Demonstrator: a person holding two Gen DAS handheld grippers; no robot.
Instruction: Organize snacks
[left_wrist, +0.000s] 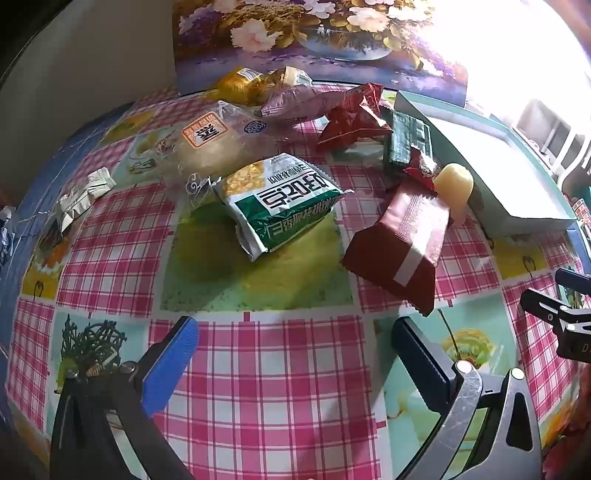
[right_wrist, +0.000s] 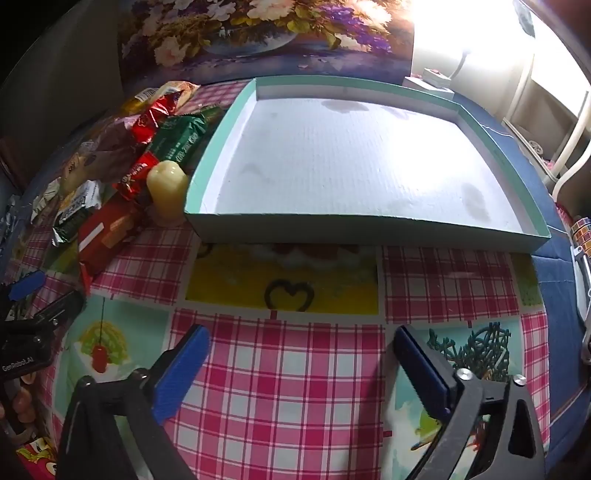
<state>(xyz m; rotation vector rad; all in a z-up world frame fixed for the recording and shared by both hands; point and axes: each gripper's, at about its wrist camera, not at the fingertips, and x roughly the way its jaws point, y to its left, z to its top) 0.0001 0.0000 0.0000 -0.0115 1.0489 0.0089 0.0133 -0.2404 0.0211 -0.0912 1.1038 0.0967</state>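
The snacks lie loose on the checked tablecloth, to the left of a shallow tray. Nearest the left gripper is a green-and-white packet printed in large Korean characters that read upside down from the left wrist view; its long axis runs slantwise, from lower left to upper right. Just to its right lies a dark red wrapper with a white stripe and crimped ends, long axis running from the near right up and away. A pale yellow, glossy, rounded piece sits at its far end, close against the tray's wall. Behind these are a dark green ribbed pack, a crumpled bright red packet, a pinkish foil packet and a golden one. A clear bag with an orange label bearing a Chinese character lies further left, and a small silver-white sachet lies well apart at the left edge.

The tray is a wide, flat cardboard box – white ribbed floor with faint stains, mint-green rim – and nothing is in it. A floral painting stands behind everything.

Both tools hang over the cloth with nothing between their blue pads: the left gripper's jaws are spread wide, and the right gripper – facing the tray's near wall – is spread just as wide. "GenRobot.AI" shows on the left tool's body in the right wrist view.
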